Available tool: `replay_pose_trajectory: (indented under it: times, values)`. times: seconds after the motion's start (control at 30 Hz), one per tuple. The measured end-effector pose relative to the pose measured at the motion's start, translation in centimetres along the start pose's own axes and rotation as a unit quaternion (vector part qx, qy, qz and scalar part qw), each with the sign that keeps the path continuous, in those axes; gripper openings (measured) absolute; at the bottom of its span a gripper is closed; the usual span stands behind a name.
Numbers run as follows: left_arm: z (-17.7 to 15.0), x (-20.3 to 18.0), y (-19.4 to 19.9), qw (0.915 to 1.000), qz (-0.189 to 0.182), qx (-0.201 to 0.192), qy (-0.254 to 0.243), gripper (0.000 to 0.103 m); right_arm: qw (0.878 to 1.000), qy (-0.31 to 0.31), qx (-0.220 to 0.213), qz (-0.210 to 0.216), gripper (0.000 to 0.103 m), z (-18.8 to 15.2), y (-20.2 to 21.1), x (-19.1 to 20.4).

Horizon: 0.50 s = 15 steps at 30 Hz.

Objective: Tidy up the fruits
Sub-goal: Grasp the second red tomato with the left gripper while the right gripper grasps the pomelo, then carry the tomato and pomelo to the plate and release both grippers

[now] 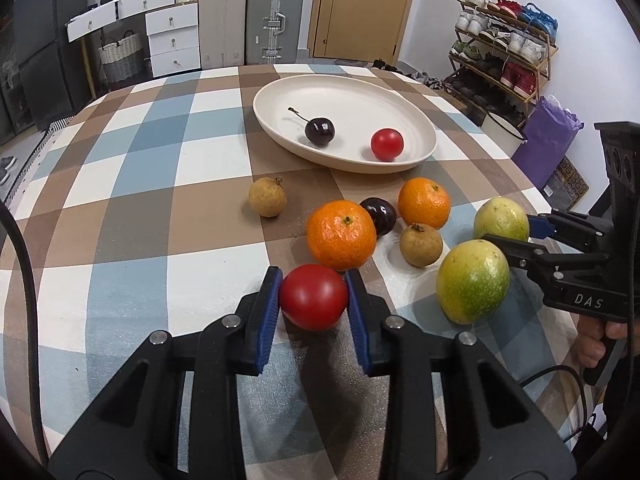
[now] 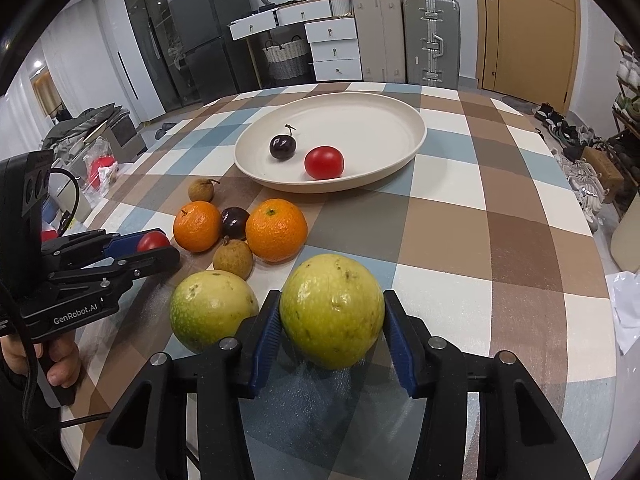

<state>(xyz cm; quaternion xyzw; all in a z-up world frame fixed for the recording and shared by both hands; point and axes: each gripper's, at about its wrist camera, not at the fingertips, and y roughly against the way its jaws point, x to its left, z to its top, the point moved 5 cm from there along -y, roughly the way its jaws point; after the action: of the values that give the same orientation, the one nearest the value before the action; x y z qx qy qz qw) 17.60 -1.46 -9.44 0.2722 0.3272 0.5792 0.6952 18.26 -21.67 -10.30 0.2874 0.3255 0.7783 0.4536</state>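
My left gripper (image 1: 313, 286) is shut on a red tomato (image 1: 313, 297) low over the checked tablecloth; it also shows in the right wrist view (image 2: 151, 241). My right gripper (image 2: 330, 312) is shut on a yellow-green fruit (image 2: 332, 310), also in the left wrist view (image 1: 501, 220). A second green fruit (image 2: 212, 310) lies beside it. Two oranges (image 2: 276, 229) (image 2: 197, 226), a dark plum (image 2: 235, 222) and two brown longans (image 2: 233, 258) (image 2: 201, 189) cluster on the cloth. A cream plate (image 2: 372, 120) holds a dark cherry (image 2: 282, 146) and a red tomato (image 2: 324, 162).
The round table (image 2: 500, 240) drops off at its edges. Drawers, suitcases (image 2: 430, 40) and a fridge stand behind it. A shoe rack (image 1: 508, 44) and a purple bag (image 1: 548, 140) stand to the right.
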Motion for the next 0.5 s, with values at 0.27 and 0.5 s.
replay_pose_trajectory:
  times: [0.27, 0.5]
  values:
    - [0.5, 1.0, 1.1, 0.9997, 0.005, -0.018, 0.017, 0.029, 1.000, -0.012, -0.029, 0.000, 0.050, 0.6, 1.7, -0.2]
    - [1.0, 2.5, 2.0, 0.9986, 0.012, -0.037, 0.037, 0.029, 0.998, -0.027, -0.060, 0.007, 0.050, 1.6, 3.9, -0.9]
